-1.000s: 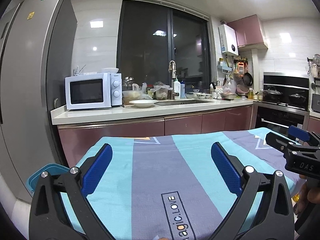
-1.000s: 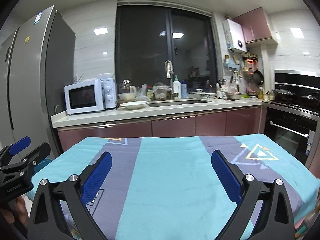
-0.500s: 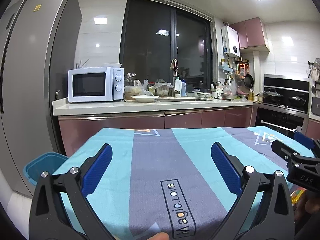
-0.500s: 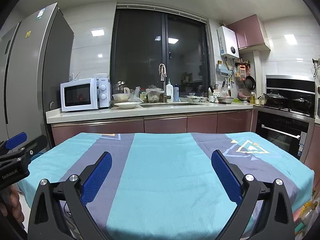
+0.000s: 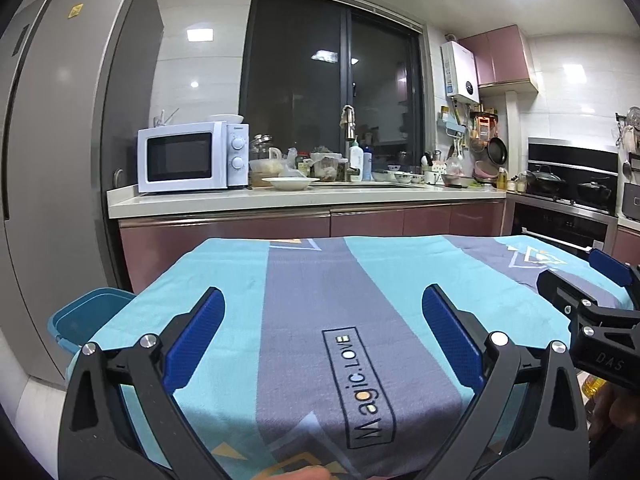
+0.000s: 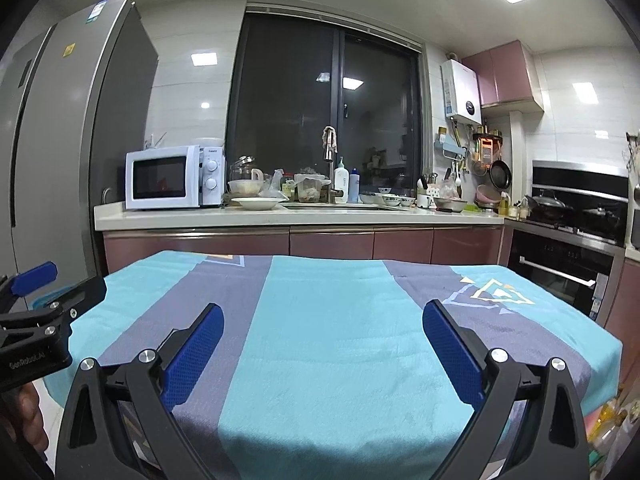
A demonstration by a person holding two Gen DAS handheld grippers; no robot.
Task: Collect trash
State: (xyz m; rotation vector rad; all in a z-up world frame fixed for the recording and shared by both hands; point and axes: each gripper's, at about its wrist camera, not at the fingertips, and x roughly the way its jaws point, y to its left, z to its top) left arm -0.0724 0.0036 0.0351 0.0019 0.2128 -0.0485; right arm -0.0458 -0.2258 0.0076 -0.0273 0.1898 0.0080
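Observation:
A table under a teal and grey striped cloth point(image 5: 320, 320) fills the foreground of both views; no trash shows on it. A blue bin point(image 5: 86, 318) stands on the floor by the table's left corner. My left gripper point(image 5: 322, 334) hovers open over the near edge of the cloth, nothing between its blue pads. My right gripper point(image 6: 322, 346) is open too, above the cloth point(image 6: 340, 340) further right. Each gripper appears at the edge of the other's view: the right one point(image 5: 592, 312), the left one point(image 6: 40, 312).
A tall grey fridge point(image 5: 60, 160) stands at the left. Behind the table runs a counter point(image 5: 304, 200) with a white microwave point(image 5: 192, 156), a plate, sink, bottles and bowls. An oven and hob point(image 5: 568, 208) are on the right. Bottles point(image 6: 612, 416) sit below the table's right edge.
Both grippers have pulled back and tilted up slightly, so more of the cloth's near part and the bin show. Both stay open.

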